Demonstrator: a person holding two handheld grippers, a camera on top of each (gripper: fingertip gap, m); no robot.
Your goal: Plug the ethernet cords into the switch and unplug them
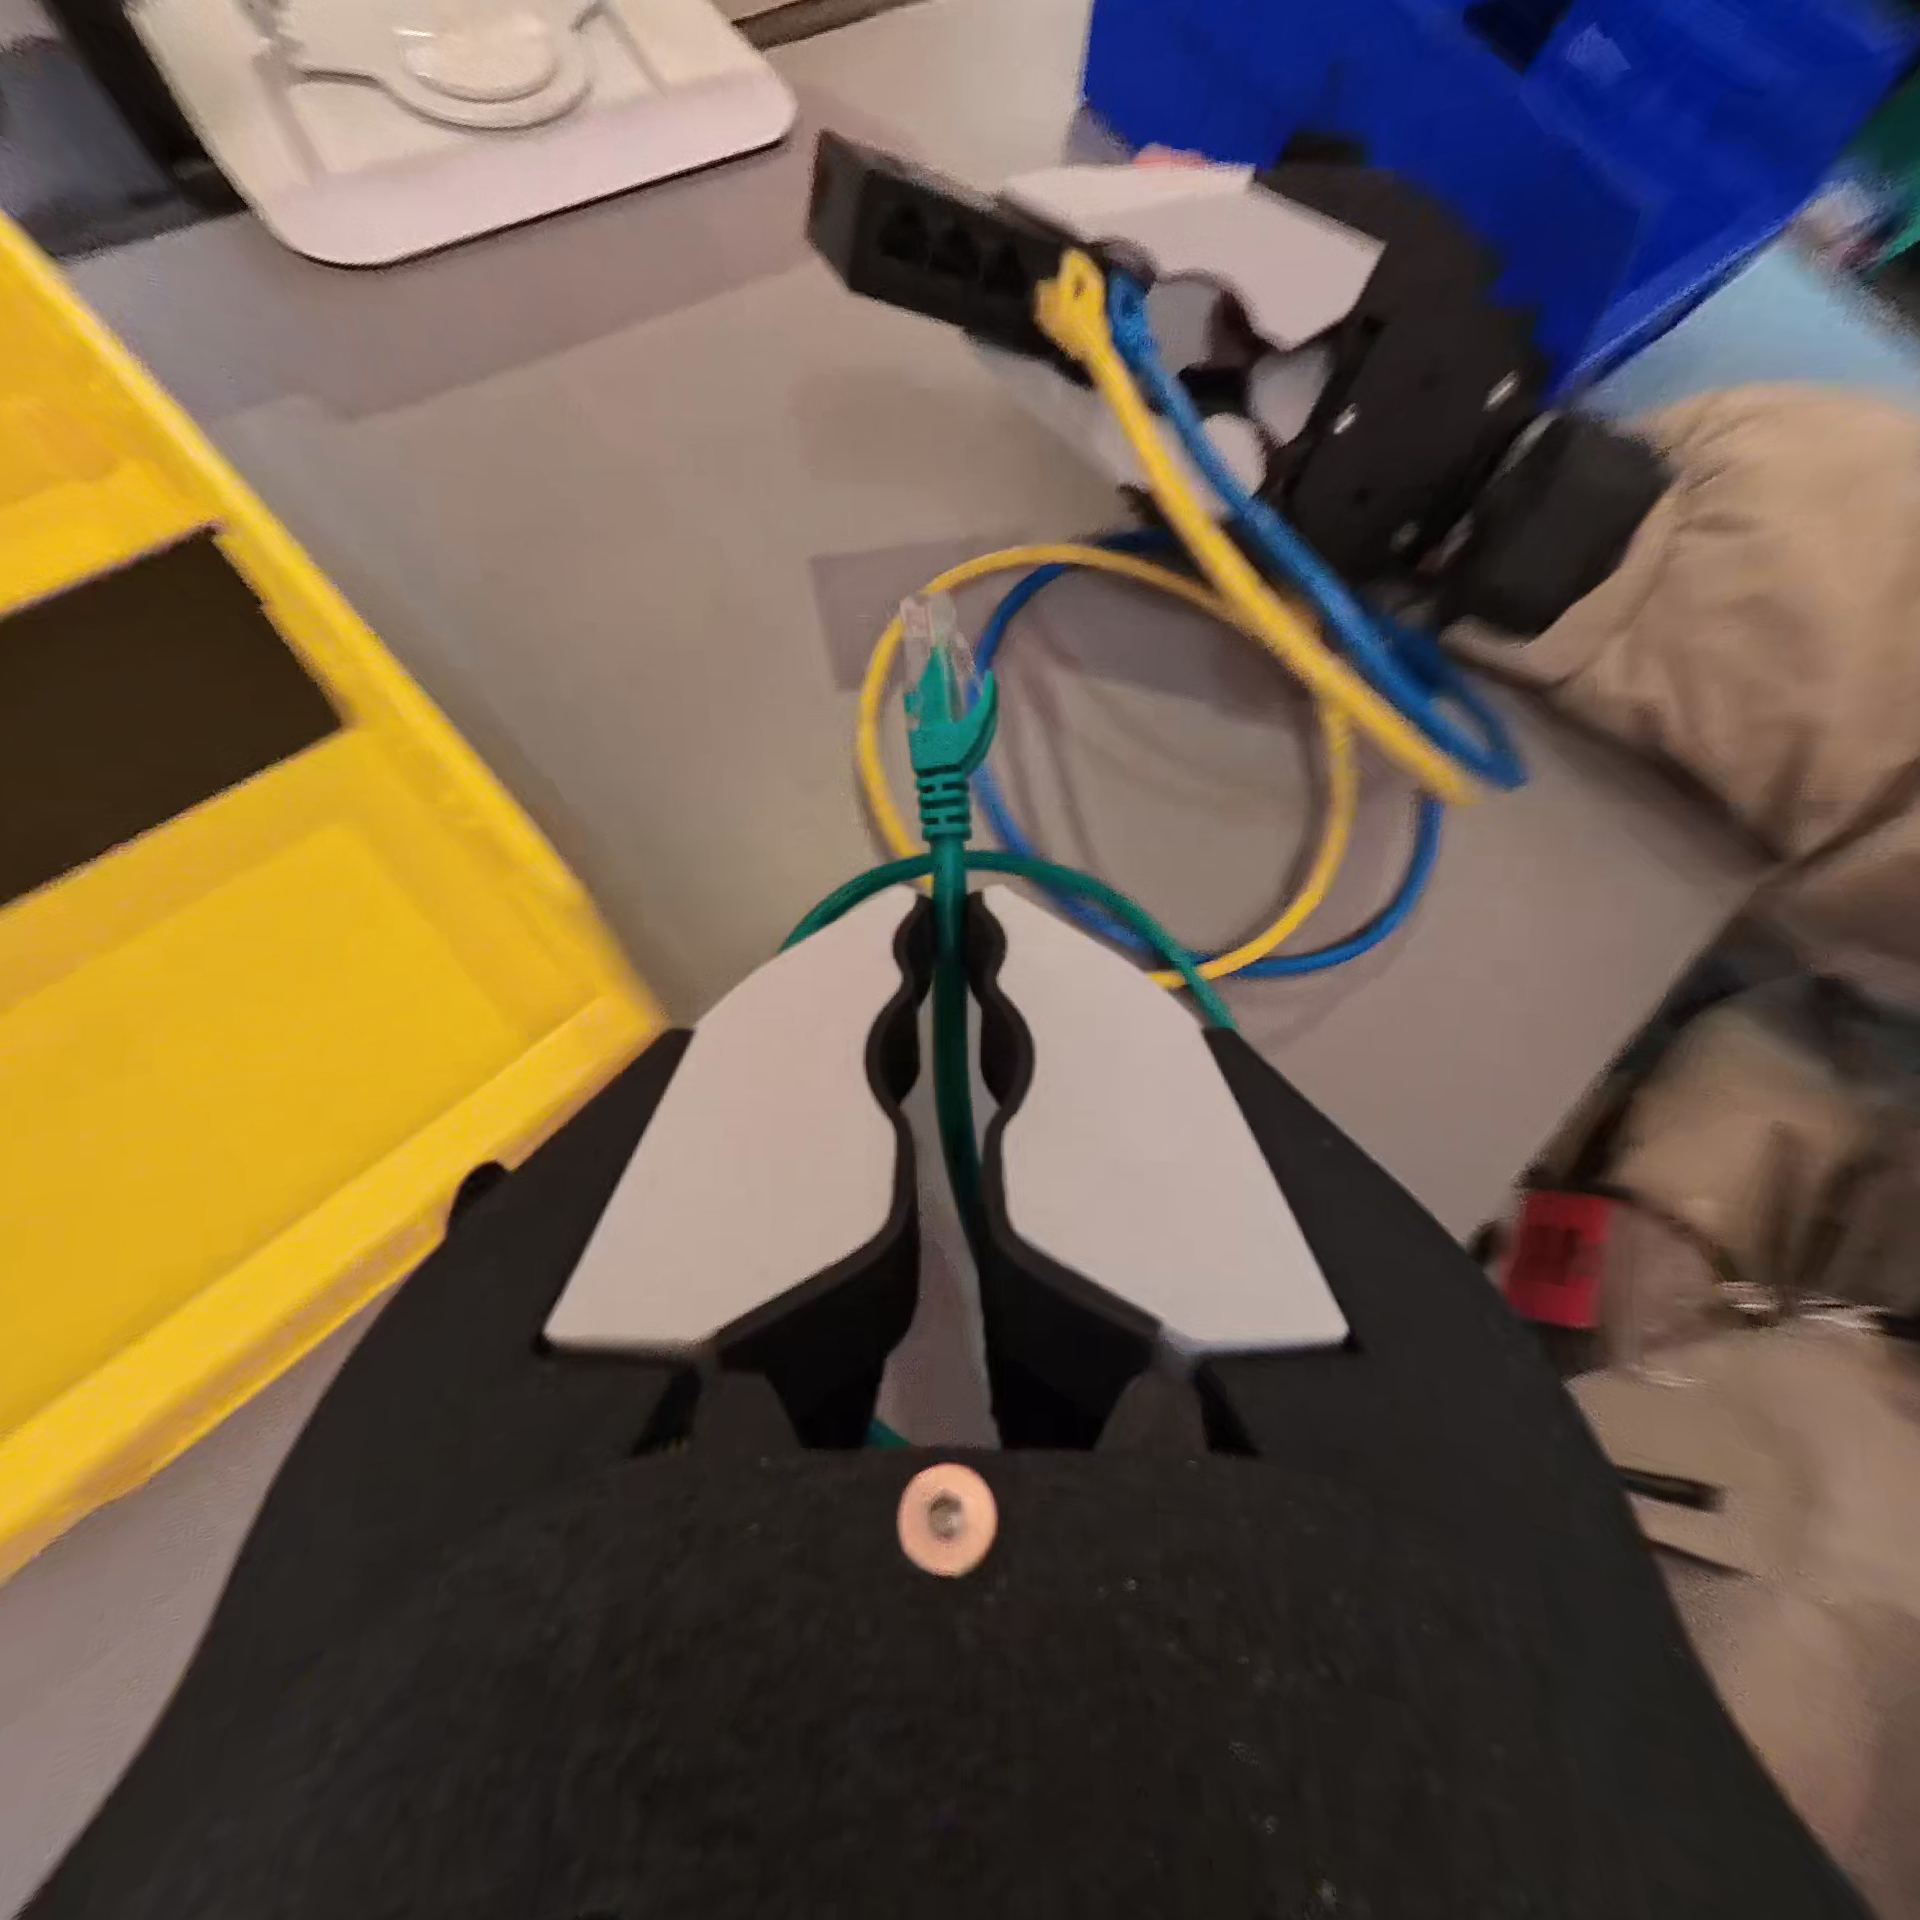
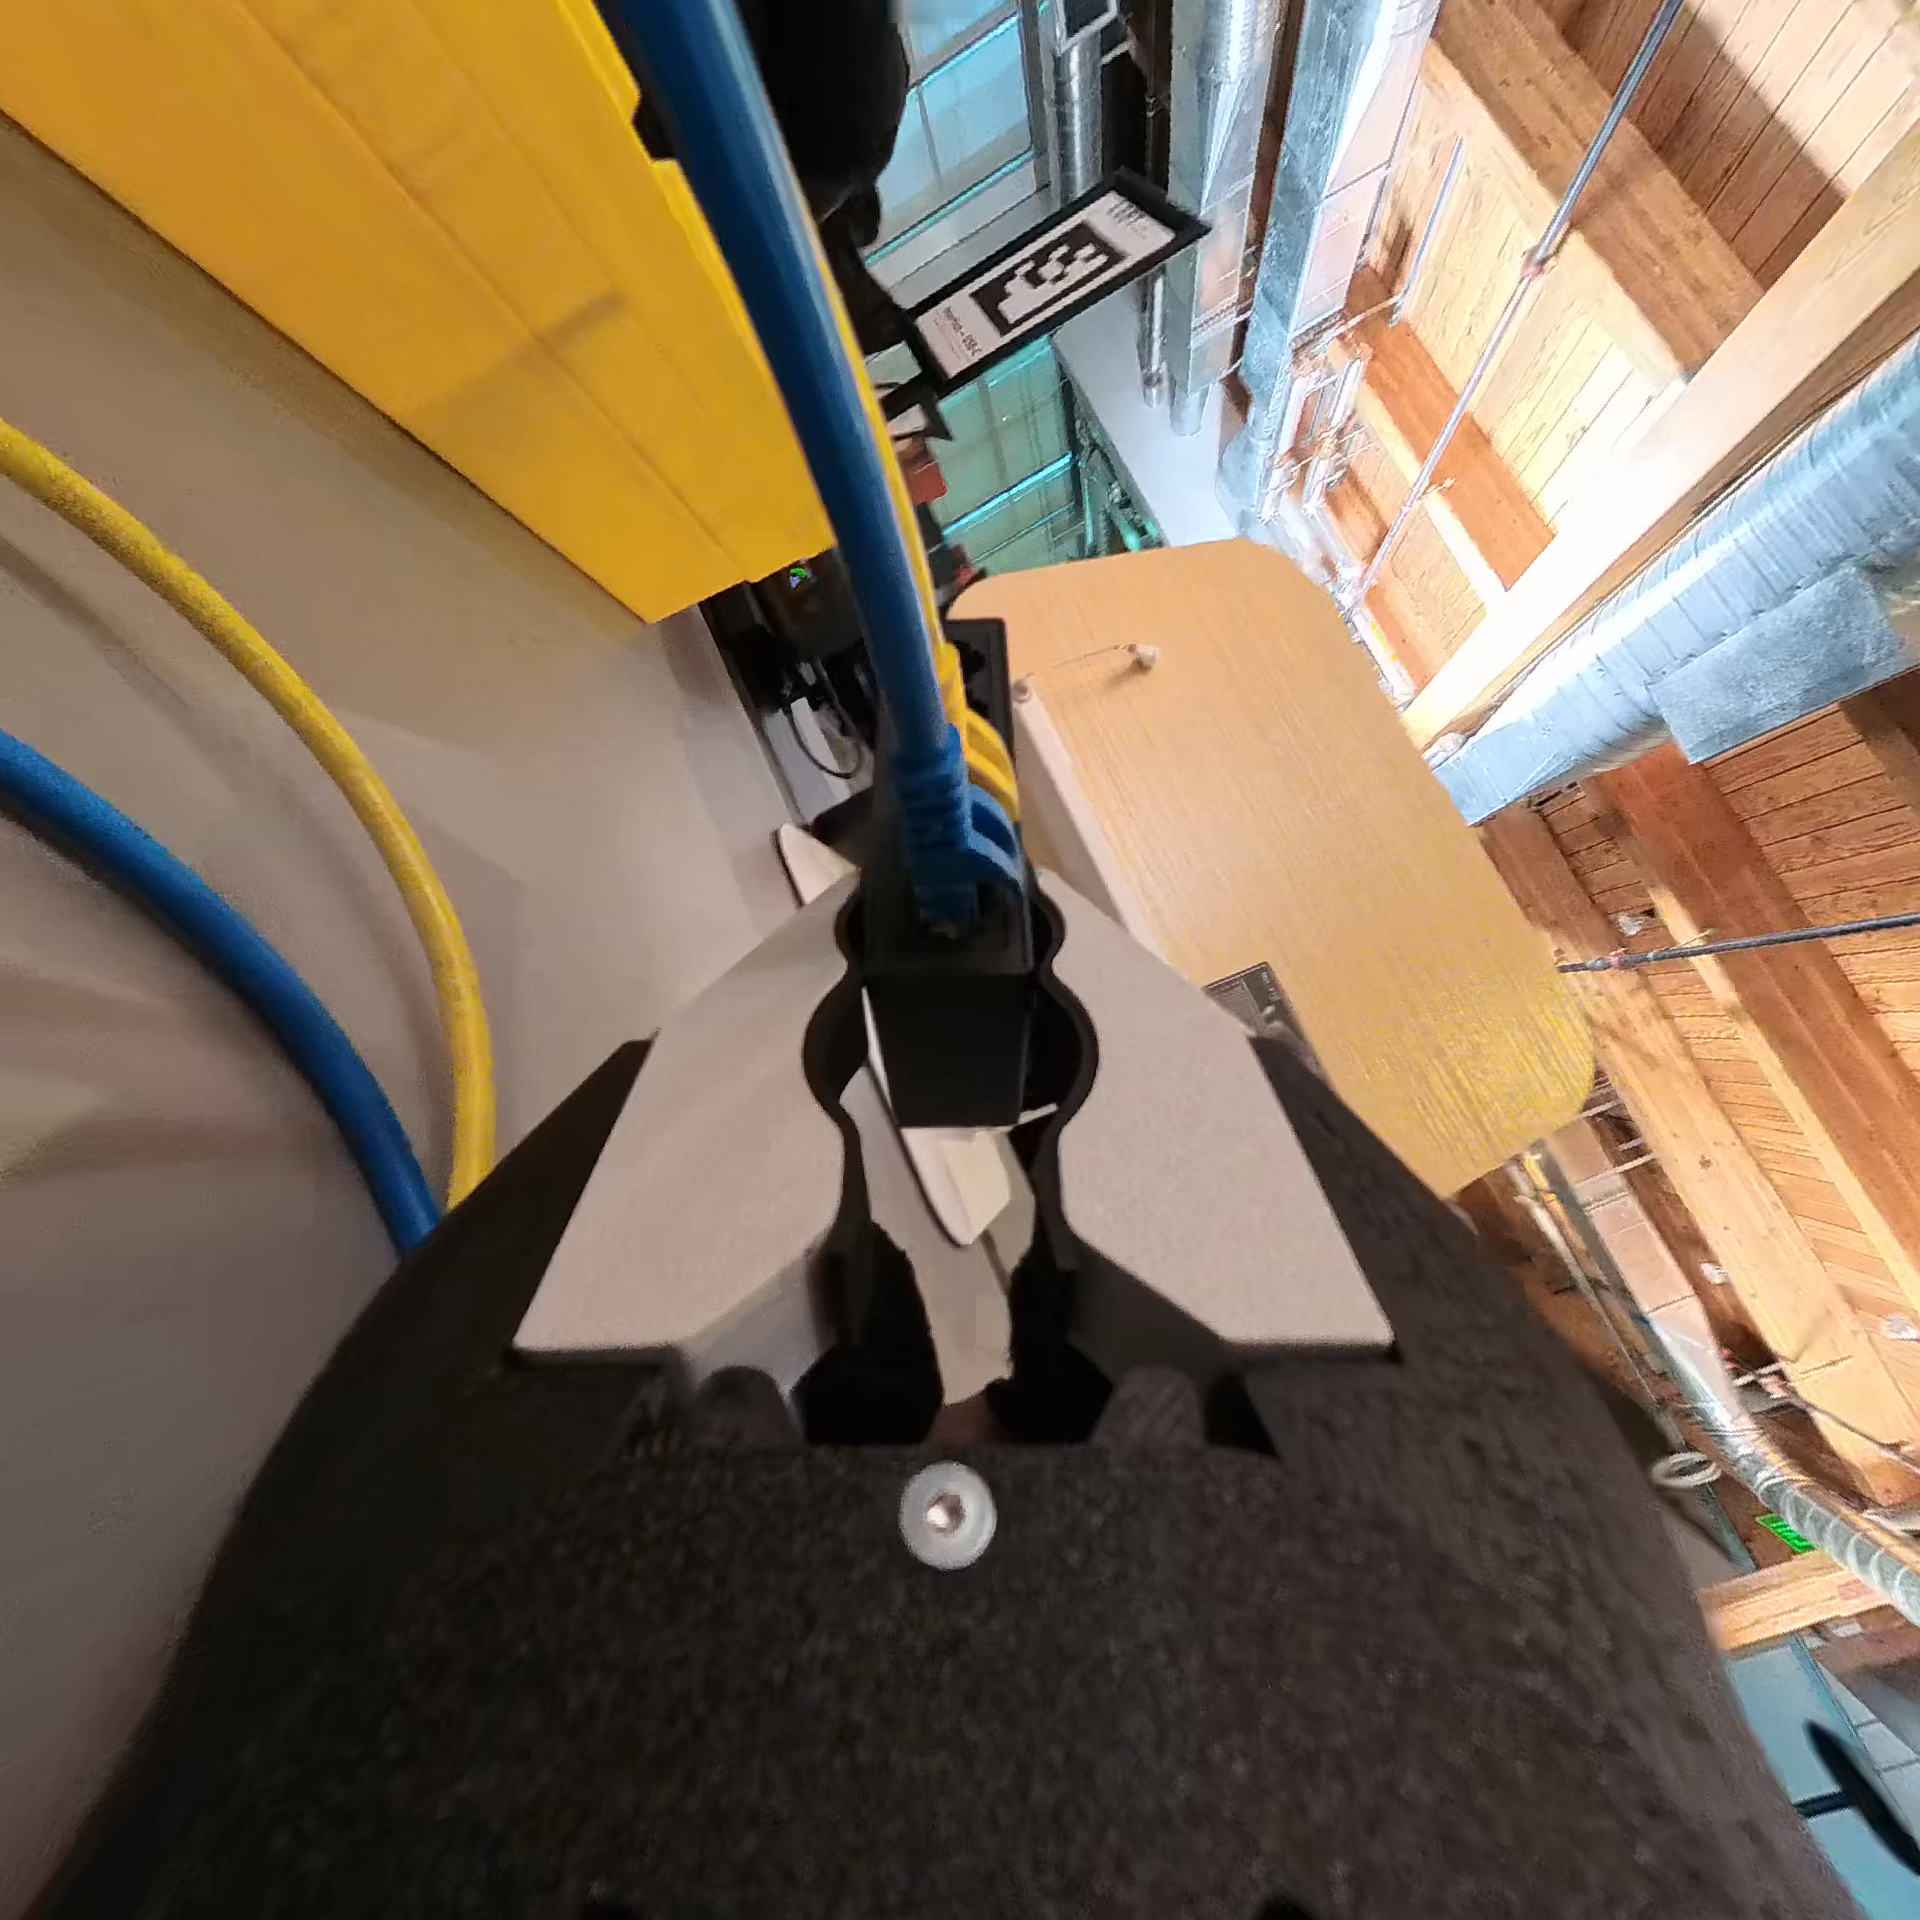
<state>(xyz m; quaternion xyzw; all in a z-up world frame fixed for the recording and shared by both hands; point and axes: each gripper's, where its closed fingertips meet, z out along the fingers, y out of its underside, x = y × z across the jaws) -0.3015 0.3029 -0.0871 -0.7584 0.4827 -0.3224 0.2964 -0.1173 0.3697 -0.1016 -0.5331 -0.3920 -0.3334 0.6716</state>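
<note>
On the grey table (image 1: 623, 499), the largest thing is a yellow bin (image 1: 208, 883) at the left, its far end cut off by the frame; a dark rectangle shows on it, but what it holds cannot be made out. A blue bin (image 1: 1558, 125) stands at the top right, blurred, its contents hidden. A white tray (image 1: 499, 135) lies at the top left with round clear shapes in it, too smeared to name.

The right gripper (image 2: 951, 935) is clamped on the black switch (image 2: 951, 1029), holding it off the table by one end. In the left wrist view the switch (image 1: 935, 249) hangs tilted above the table with its empty ports facing the camera, and the right gripper (image 1: 1299, 343) grips its far end. Only the right wrist view shows the room's wooden ceiling and ducts, a wooden board, and a framed black-and-white marker.

The yellow cord (image 1: 1101, 343) and blue cord (image 1: 1226, 457) are plugged side by side into the switch and loop down onto the table. In the right wrist view the blue cord (image 2: 831, 436) hides most of the yellow plug behind it.

The left gripper (image 1: 951, 914) is closed on the green cord (image 1: 956, 1039), just behind its plug (image 1: 940, 717). That plug points forward, well apart from the switch, its clear tip blurred.
</note>
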